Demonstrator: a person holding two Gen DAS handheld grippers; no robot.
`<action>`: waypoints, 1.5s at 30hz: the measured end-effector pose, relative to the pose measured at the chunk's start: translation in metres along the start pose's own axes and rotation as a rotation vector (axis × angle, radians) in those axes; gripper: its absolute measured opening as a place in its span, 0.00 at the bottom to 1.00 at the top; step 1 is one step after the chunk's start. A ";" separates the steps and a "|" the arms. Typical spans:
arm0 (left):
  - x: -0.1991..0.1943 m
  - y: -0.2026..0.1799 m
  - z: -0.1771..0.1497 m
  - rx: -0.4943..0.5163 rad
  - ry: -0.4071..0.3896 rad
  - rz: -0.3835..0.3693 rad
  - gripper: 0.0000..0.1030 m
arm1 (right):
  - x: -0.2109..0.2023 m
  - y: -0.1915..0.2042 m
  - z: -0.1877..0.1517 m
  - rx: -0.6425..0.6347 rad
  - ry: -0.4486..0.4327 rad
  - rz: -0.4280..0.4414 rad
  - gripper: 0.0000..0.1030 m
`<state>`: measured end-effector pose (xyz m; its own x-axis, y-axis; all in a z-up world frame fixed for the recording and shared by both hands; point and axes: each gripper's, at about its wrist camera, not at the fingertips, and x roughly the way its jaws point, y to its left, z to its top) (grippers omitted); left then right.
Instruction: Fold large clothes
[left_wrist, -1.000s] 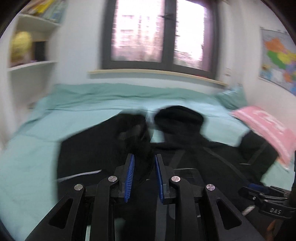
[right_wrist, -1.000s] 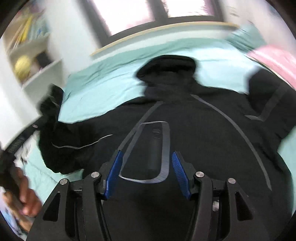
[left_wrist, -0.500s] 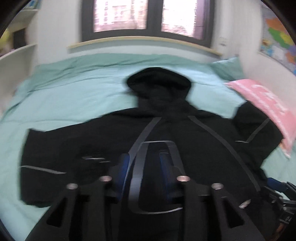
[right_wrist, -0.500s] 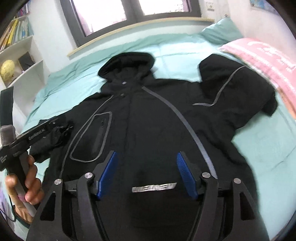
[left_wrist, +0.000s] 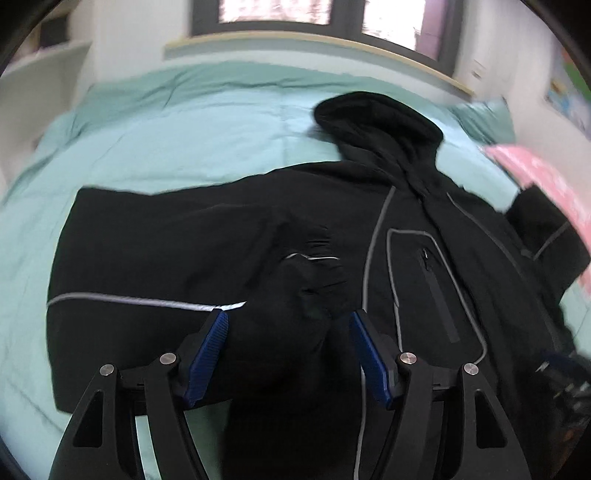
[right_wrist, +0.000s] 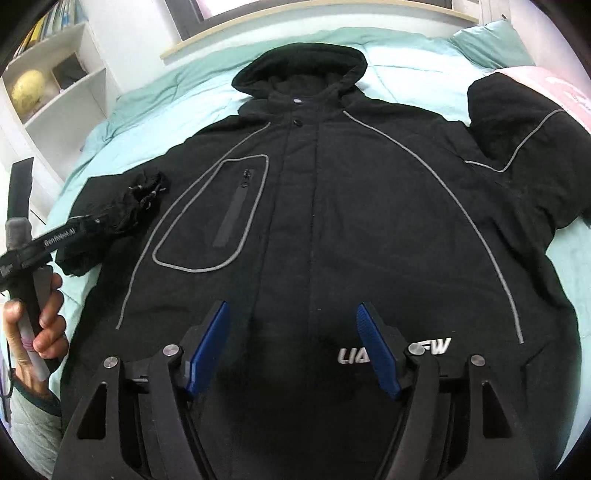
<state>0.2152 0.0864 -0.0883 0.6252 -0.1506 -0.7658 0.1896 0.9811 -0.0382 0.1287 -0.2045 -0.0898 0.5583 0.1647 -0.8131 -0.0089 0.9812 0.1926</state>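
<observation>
A large black hooded jacket (right_wrist: 332, 206) with grey piping lies face up on the mint green bed (right_wrist: 155, 103), hood toward the window. Its left sleeve cuff (left_wrist: 295, 306) lies folded back over the sleeve, between the wide-apart blue pads of my left gripper (left_wrist: 288, 325); the pads do not pinch it. In the right wrist view the left gripper (right_wrist: 122, 218) sits at that cuff (right_wrist: 144, 192). My right gripper (right_wrist: 291, 325) is open and empty above the jacket's lower front, near the white logo (right_wrist: 439, 347). The right sleeve (right_wrist: 524, 147) is bent over near the pink pillow.
A pink pillow (left_wrist: 546, 184) lies at the bed's right side and a green pillow (right_wrist: 495, 40) behind it. White shelves (right_wrist: 55, 92) with a yellow ball stand at the left. A window sill (left_wrist: 295, 40) runs behind the bed. A hand (right_wrist: 37, 325) holds the left gripper's handle.
My left gripper has opened and let the left sleeve cuff down onto the spread sleeve. My right gripper has drawn back toward the hem and stays open.
</observation>
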 end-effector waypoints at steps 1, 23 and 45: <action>0.006 -0.007 0.000 0.023 0.012 0.027 0.75 | -0.001 -0.002 0.000 0.003 -0.002 -0.004 0.71; -0.089 -0.148 0.058 0.136 -0.161 -0.232 0.32 | -0.051 -0.046 0.002 0.127 -0.100 -0.020 0.71; -0.064 -0.143 0.031 0.037 -0.051 -0.454 0.51 | -0.026 -0.109 0.044 0.210 -0.036 0.036 0.72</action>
<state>0.1714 -0.0482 -0.0136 0.5090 -0.5706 -0.6444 0.4794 0.8098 -0.3384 0.1512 -0.3205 -0.0653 0.5903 0.1921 -0.7840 0.1415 0.9316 0.3348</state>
